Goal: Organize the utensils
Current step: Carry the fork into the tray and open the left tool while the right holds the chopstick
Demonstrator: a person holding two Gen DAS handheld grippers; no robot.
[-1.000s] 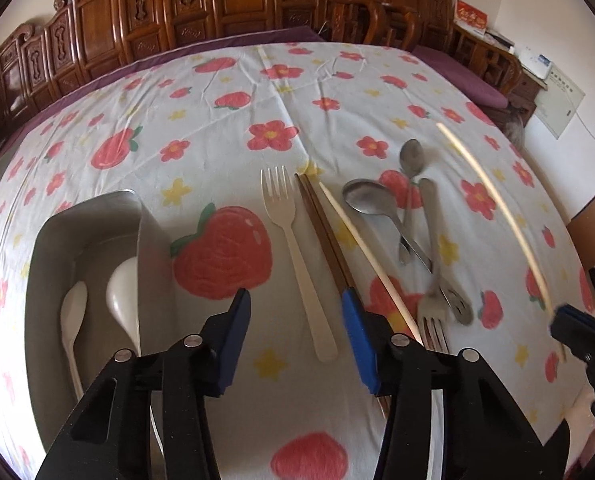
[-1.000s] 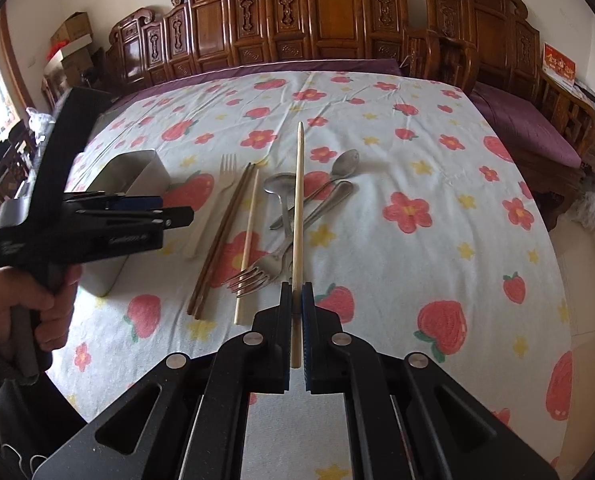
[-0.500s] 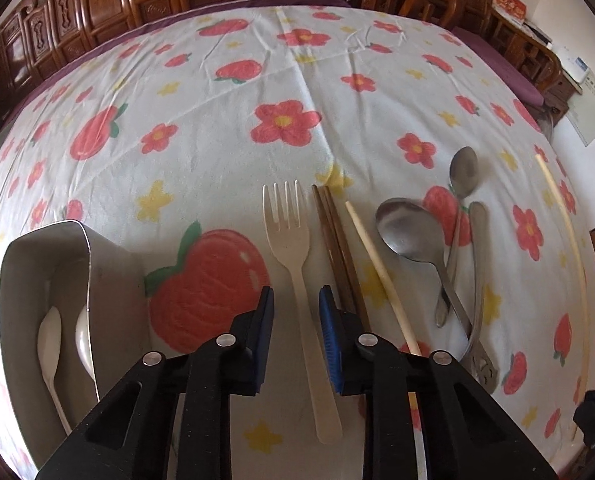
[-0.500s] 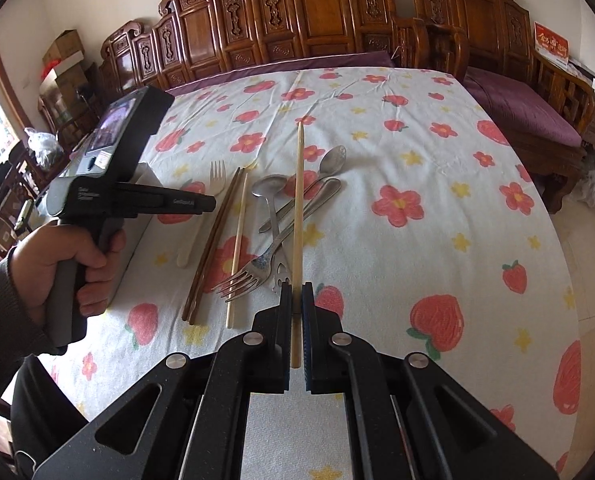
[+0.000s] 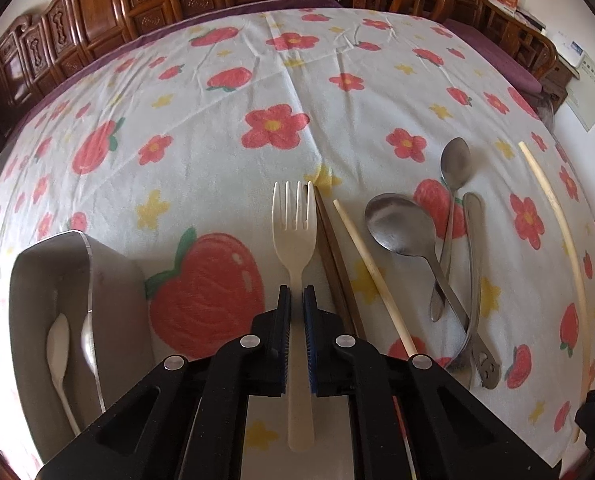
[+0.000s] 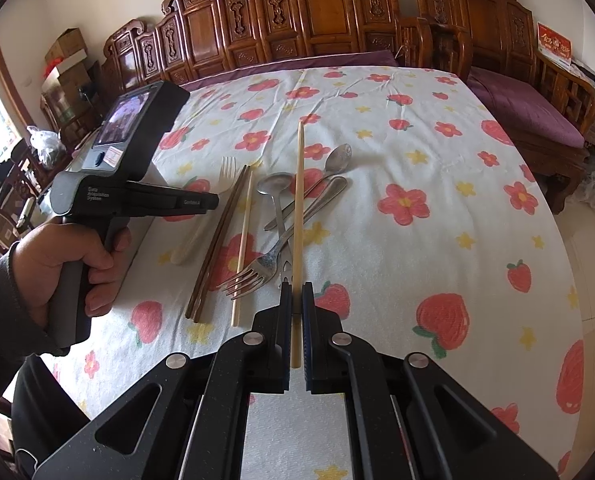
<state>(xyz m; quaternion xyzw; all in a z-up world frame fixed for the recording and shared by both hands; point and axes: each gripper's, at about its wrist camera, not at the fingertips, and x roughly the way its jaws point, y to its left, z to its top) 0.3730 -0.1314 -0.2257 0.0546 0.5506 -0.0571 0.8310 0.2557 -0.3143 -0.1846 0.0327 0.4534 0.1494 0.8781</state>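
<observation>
My left gripper [image 5: 296, 294] is shut on the handle of a cream plastic fork [image 5: 294, 224] that lies on the tablecloth, tines pointing away. My right gripper [image 6: 296, 292] is shut on a pale chopstick [image 6: 298, 200] held above the table, pointing away; it also shows in the left wrist view [image 5: 557, 248]. A metal bin [image 5: 49, 280] at the left holds two white spoons [image 5: 59, 344]. Dark brown chopsticks [image 5: 333, 256], another pale chopstick [image 5: 371, 272], two metal spoons [image 5: 397, 224] and a metal fork [image 6: 253, 272] lie to the right of the plastic fork.
The table wears a white cloth with strawberries and flowers [image 5: 209, 280]. Carved wooden chairs [image 6: 317, 12] line the far edge. The person's left hand and the left gripper's body [image 6: 109, 188] show at the left of the right wrist view.
My left gripper moved forward over the plastic fork and its jaws closed from wide open onto the fork's handle. My right gripper kept holding the pale chopstick.
</observation>
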